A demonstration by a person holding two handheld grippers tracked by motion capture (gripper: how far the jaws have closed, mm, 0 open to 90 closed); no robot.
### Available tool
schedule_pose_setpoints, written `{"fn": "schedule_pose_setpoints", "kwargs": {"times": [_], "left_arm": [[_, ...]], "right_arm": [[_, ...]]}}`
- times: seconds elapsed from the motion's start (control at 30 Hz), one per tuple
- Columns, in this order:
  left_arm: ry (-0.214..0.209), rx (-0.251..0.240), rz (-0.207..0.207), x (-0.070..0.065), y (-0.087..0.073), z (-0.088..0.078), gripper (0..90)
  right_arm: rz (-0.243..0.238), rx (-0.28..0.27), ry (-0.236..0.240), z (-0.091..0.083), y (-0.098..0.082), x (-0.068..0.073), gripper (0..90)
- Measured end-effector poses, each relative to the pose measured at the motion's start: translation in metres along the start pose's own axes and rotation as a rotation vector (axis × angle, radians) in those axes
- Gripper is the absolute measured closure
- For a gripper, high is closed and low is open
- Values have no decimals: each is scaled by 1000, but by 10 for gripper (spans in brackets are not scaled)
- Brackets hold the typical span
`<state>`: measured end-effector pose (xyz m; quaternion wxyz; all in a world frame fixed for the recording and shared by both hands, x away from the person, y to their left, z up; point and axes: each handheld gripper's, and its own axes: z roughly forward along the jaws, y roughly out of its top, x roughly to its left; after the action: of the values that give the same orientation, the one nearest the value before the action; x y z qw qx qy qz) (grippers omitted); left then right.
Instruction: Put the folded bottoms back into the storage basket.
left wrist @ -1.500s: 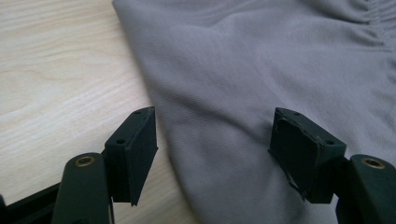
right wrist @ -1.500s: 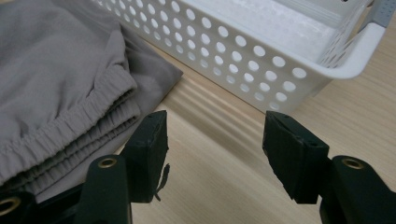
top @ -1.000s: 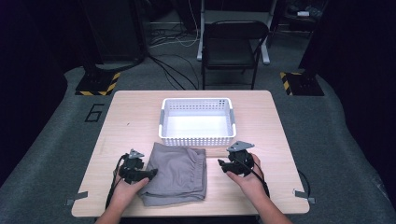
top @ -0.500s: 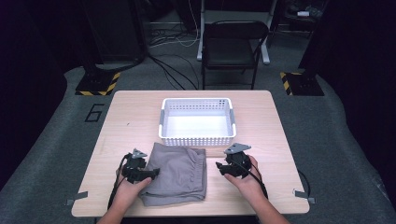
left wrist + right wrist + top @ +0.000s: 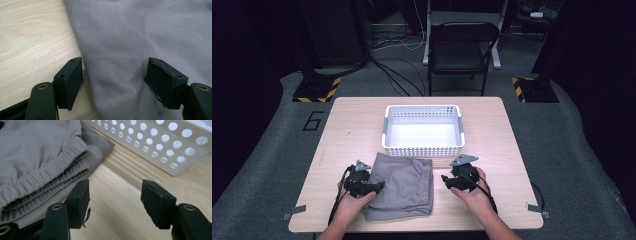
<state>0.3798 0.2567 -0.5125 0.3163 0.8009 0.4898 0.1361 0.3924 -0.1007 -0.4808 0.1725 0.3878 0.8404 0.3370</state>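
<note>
A folded grey garment with an elastic waistband lies on the wooden table, just in front of a white perforated basket. My left gripper rests at the garment's left edge, open, its jaws straddling that edge of the cloth without pressing it. My right gripper sits on bare wood just right of the garment, open and empty, with the waistband beside its left jaw and the basket's wall ahead.
A black chair stands beyond the table's far edge, with cables on the floor and yellow-black striped stand bases to either side. Bare wood lies to the right of the basket and on the left of the table.
My right gripper has edged slightly left toward the garment. The left gripper and the garment have stayed put.
</note>
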Motion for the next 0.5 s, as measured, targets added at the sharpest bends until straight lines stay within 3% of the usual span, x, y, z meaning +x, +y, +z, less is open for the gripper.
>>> {"fn": "schedule_pose_setpoints", "kwargs": {"times": [0.1,0.23,0.27,0.43,0.5], "left_arm": [[3,10,13,-1,2,0,310],[-16,18,13,-3,3,0,417],[-38,14,0,-4,3,0,443],[-53,11,-16,-5,4,0,522],[-54,8,-21,-5,3,0,538]], "right_arm": [[6,-3,4,1,1,2,387],[8,5,8,3,2,5,366],[8,1,11,4,3,5,360],[25,8,42,7,7,9,345],[26,-15,38,9,14,9,346]]}}
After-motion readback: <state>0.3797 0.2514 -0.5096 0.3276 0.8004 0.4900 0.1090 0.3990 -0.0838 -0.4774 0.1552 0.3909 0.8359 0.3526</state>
